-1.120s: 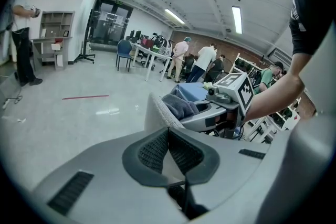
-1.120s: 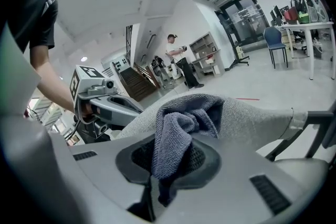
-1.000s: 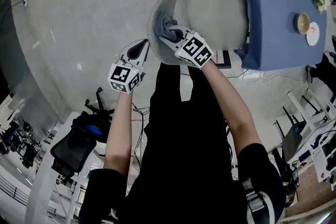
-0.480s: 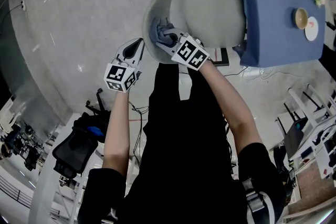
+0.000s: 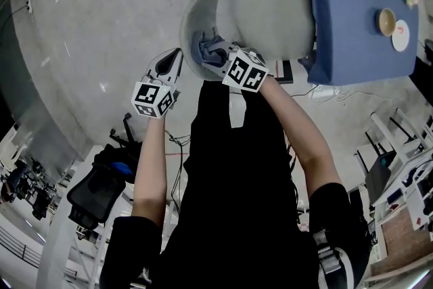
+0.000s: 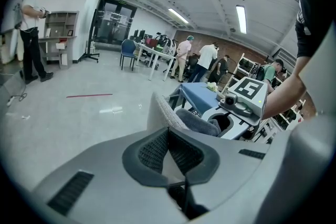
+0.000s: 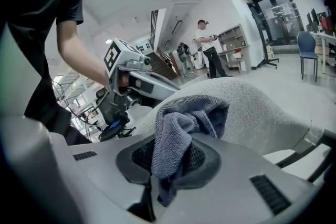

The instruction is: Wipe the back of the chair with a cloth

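Blue table (image 5: 352, 24) beside chair (image 5: 270, 10) and cloth (image 5: 211, 49)

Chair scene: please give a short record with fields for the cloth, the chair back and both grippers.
cloth: grey-blue towelling cloth, bunched, lying against the chair back
chair back: light grey fabric chair back, curved
right gripper: right gripper, jaws shut on the cloth
left gripper: left gripper, jaws together, nothing between them; beside the chair back's edge, contact unclear
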